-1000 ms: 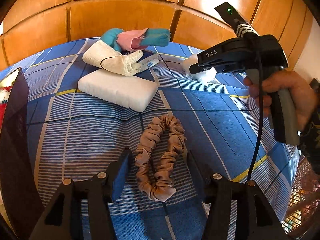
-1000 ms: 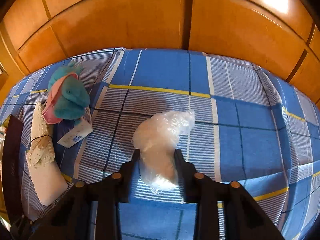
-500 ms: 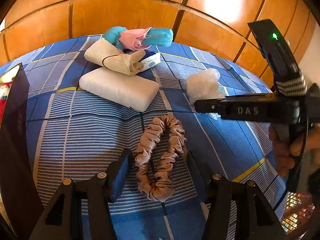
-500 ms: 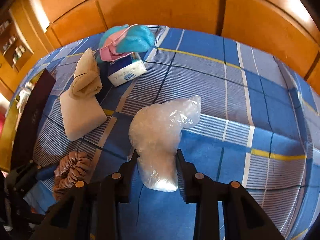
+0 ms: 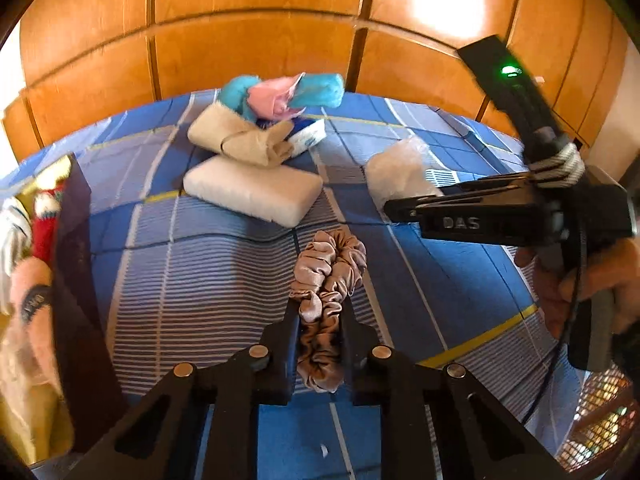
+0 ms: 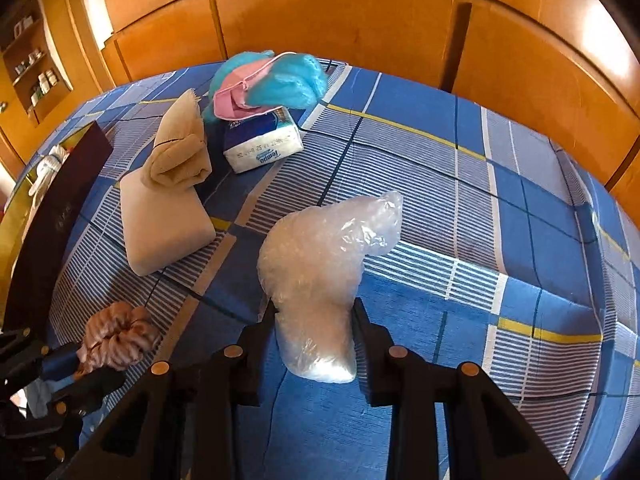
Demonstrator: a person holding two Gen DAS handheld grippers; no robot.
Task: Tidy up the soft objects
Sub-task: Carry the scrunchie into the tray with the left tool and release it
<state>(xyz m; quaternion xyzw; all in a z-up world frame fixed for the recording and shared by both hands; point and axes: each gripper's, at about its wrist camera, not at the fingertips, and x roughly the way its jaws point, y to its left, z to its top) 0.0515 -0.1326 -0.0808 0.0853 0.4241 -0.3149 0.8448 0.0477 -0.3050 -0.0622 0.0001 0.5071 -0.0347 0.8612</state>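
Note:
My left gripper (image 5: 320, 320) is shut on a beige satin scrunchie (image 5: 328, 276), squeezing its near end just above the blue checked bedspread (image 5: 180, 280); it also shows in the right wrist view (image 6: 116, 340). My right gripper (image 6: 314, 320) is shut on a clear plastic bag of white stuffing (image 6: 320, 260) and holds it above the bed; the bag also shows in the left wrist view (image 5: 400, 172).
A white foam pad (image 5: 252, 192), a rolled beige sock (image 5: 240, 140), a tissue pack (image 6: 262, 146) and a teal-and-pink fluffy thing (image 6: 268, 80) lie at the back. A dark box (image 5: 76, 280) holding soft items stands at the left. Wooden panels (image 5: 256, 44) lie behind.
My left gripper closed on the scrunchie, bunching it together. My right gripper kept hold of the bag and carried it left and up, toward the other items.

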